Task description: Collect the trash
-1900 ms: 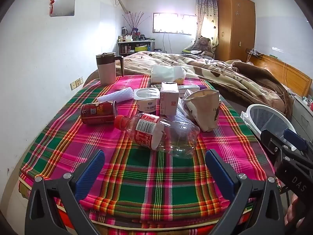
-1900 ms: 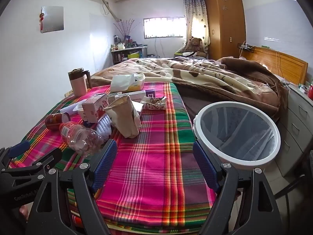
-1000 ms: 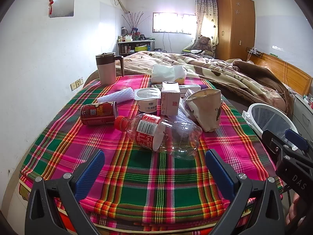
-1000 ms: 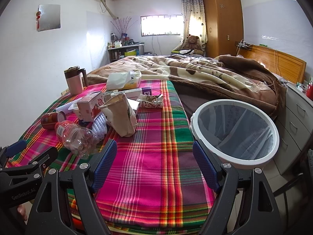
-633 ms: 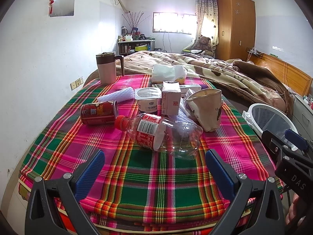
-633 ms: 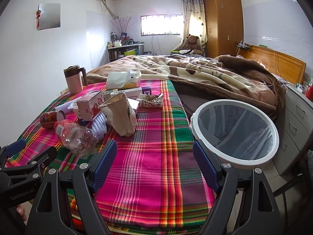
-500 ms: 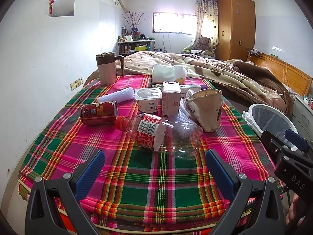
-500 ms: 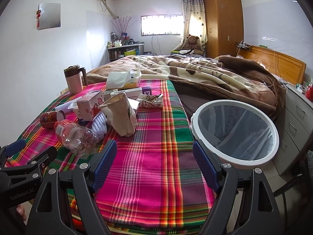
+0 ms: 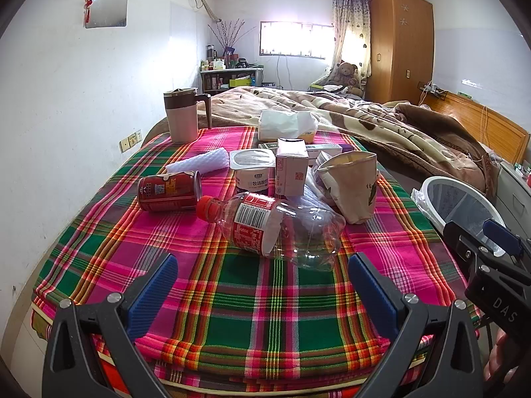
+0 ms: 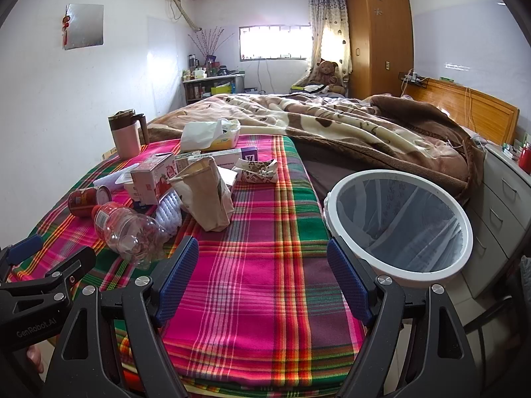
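Barely shifting since a moment ago. Hovering spread wide and empty off the plaid blanket's point(image 9: 259, 298) near edge: left gripper point(image 9: 262, 285) facing the plastic bottle point(image 9: 275, 229) lying mid-blanket, right gripper point(image 10: 262, 275) beside the white bin point(image 10: 398, 225) standing off the right edge.

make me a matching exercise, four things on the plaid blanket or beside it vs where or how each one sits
Things:
1. plastic bottle
2. red can
3. brown mug
4. trash bin

States:
A. stands upright at the blanket's far left corner
B. lies on its side, red cap toward the can
C. open, off the bed's right edge
D. lies on its side, left of the bottle

Pairs: 1-B, 2-D, 3-A, 4-C
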Demonstrator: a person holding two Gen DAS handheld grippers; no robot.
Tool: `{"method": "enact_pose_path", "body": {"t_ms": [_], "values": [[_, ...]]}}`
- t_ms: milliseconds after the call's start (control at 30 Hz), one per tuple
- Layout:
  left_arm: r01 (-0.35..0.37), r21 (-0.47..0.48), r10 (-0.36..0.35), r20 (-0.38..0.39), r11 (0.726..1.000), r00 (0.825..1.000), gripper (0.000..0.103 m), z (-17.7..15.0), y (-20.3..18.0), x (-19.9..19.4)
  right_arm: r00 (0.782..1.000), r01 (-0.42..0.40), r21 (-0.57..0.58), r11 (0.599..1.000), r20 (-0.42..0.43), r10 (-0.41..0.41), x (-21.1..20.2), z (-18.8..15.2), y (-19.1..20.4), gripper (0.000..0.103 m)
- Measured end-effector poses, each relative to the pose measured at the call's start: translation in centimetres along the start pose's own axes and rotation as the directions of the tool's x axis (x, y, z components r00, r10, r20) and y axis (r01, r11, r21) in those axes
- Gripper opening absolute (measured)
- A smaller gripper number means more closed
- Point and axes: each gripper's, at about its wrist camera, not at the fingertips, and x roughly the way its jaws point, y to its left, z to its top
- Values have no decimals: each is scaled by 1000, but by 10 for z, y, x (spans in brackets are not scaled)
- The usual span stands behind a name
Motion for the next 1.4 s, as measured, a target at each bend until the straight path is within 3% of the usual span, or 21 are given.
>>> {"method": "enact_pose_path", "body": {"t_ms": [1000,1400], "values": [[-1,-3,1,-2,1000,1000,103,2,2,0,1000,2,-5,1000,-2,-2,1,1,1,81],[26,-41,-28,-48,999,998,103,7,19,18,1000,-25,-14,1000,-11,24,17,7,2,81]]}}
